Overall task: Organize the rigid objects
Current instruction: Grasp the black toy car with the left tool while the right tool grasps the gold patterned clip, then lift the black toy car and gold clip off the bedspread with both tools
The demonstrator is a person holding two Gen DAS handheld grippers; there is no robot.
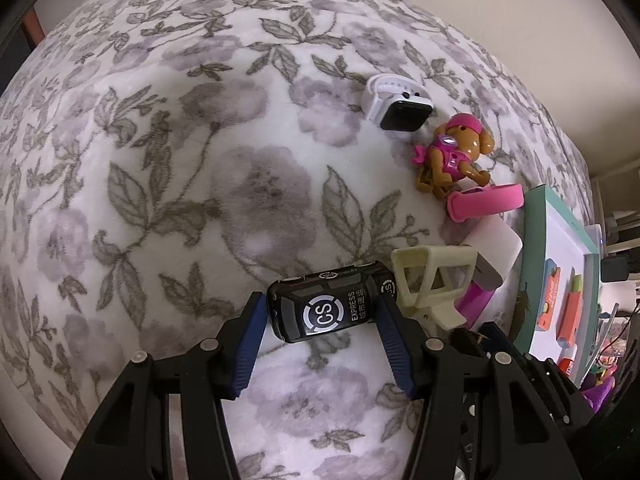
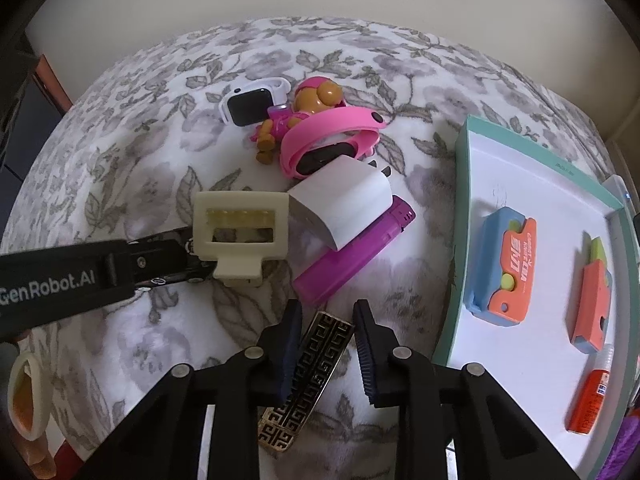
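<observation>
**Sorting under way: three things boxed, both tools gripping the next two**

While most of the clutter lies loose on the flowered blanket (image 1: 168,184), part of the job looks done. In the right wrist view the shallow box lid (image 2: 464,184), at the blanket's right edge, already holds two orange-and-blue toy cutters (image 2: 505,265) and a small orange glue bottle (image 2: 589,398), well apart from each other.

The left tool (image 1: 320,314) is clenched on a black toy car (image 1: 328,304), its blue pads pressing the car's two ends; the car rests on the blanket just beside a cream hair claw (image 1: 432,284). The right tool (image 2: 326,334) is nearly closed around a black-and-gold patterned hair clip (image 2: 308,376) that lies slantwise between its pads, near the lid's left edge; whether both pads press it I cannot tell for sure.

Left to sort, by my reading: the hair claw, a white charger plug (image 2: 344,204) lying on a purple lighter (image 2: 352,252), a pink watch (image 2: 332,136), a toy dog (image 1: 456,152) and a white watch (image 1: 396,104), clustered toward the blanket's far side. Roughly a third seems finished.
</observation>
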